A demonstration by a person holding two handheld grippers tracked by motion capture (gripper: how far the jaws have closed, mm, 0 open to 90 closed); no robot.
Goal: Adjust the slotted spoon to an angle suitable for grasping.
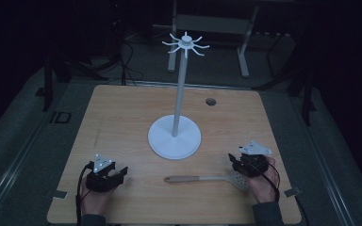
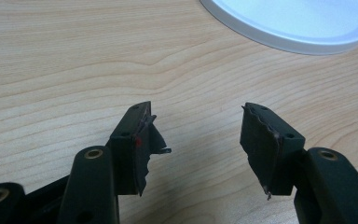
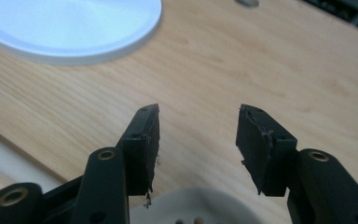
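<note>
A white stand (image 1: 174, 136) with a round base, a tall pole and a crown of hooks (image 1: 185, 44) rises at the table's middle. In front of it lies a slotted spatula (image 1: 202, 179), pale handle pointing left, head to the right. My right gripper (image 1: 235, 162) rests at the spatula's head, open; in the right gripper view its jaws (image 3: 198, 128) stand apart over bare wood, with the spatula head (image 3: 193, 207) just below them and the stand's base (image 3: 74, 28) at upper left. My left gripper (image 1: 118, 172) sits at the front left, open and empty (image 2: 196, 126).
The wooden table (image 1: 122, 117) has a small round hole (image 1: 210, 101) at its back right. Tape marks (image 1: 59, 194) sit at the front corners. Beyond the table are dark floor, cables and a metal frame (image 1: 212, 23).
</note>
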